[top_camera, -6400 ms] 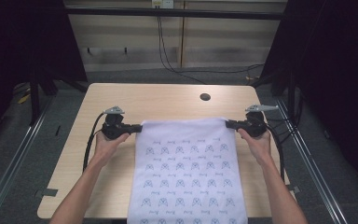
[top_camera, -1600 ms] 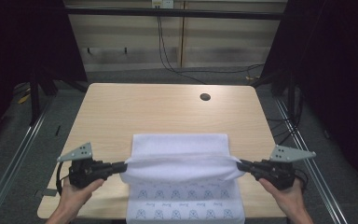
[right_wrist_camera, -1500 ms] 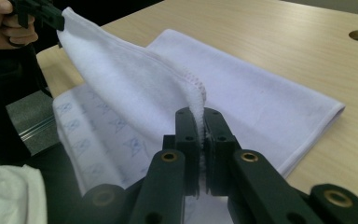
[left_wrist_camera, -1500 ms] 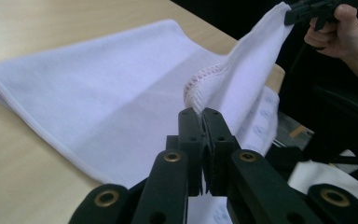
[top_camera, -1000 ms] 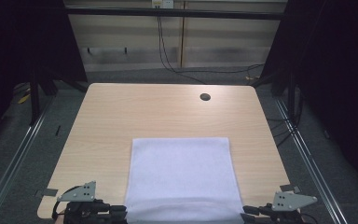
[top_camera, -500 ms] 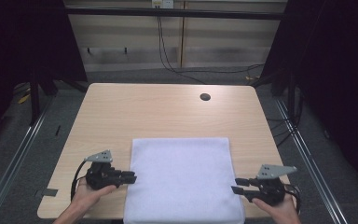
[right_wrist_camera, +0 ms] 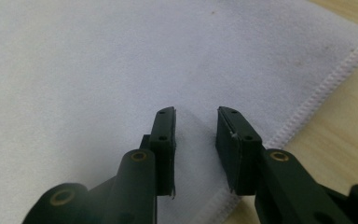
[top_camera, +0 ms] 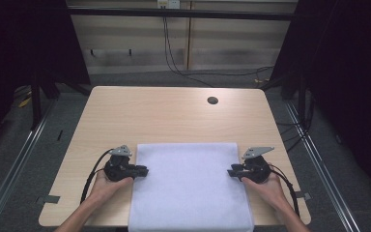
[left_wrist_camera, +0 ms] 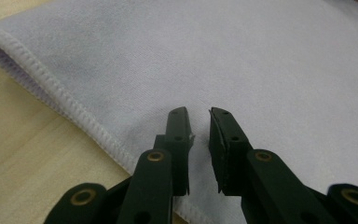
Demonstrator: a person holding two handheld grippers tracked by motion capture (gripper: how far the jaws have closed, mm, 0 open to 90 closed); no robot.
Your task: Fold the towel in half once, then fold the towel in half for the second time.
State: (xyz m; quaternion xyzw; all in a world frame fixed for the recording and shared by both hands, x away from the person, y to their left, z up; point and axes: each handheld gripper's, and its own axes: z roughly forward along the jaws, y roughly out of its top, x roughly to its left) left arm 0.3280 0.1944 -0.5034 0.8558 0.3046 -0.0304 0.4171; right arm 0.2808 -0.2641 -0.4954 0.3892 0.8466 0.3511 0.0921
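White cloth (top_camera: pixel 188 186) lies flat on table (top_camera: pixel 174 116), folded, plain side up, on the near half w/ its near edge at or just over the table's front edge. Small dark hole (top_camera: pixel 212 100) in the tabletop far right, well apart from cloth.

L gripper (top_camera: pixel 142 170) sits at the cloth's left edge, held in the left hand (top_camera: pixel 105 186), pointing inward over the hem. In the left gripper view the jaws are a little apart, a narrow gap between the pads, and have just been closing further; cloth (left_wrist_camera: pixel 214 56) lies under and beyond them, not pinched as far as the view shows. Stitched hem (left_wrist_camera: pixel 60 100) runs diagonally to the jaws' left, bare wood beside it. Tips look to be on or just above the fabric, hard to tell which.

R gripper (top_camera: pixel 232 171) mirrors it at the cloth's right edge, in the right hand (top_camera: pixel 265 186), pointing inward. In the right gripper view its jaws stand apart, gap wider than the L's, and have also just been closing; cloth (right_wrist_camera: pixel 98 60) shows flat through the gap, nothing clamped. Hem (right_wrist_camera: pixel 326 93) runs off to the right w/ wood past it.

Cables trail back from both grippers along the forearms.
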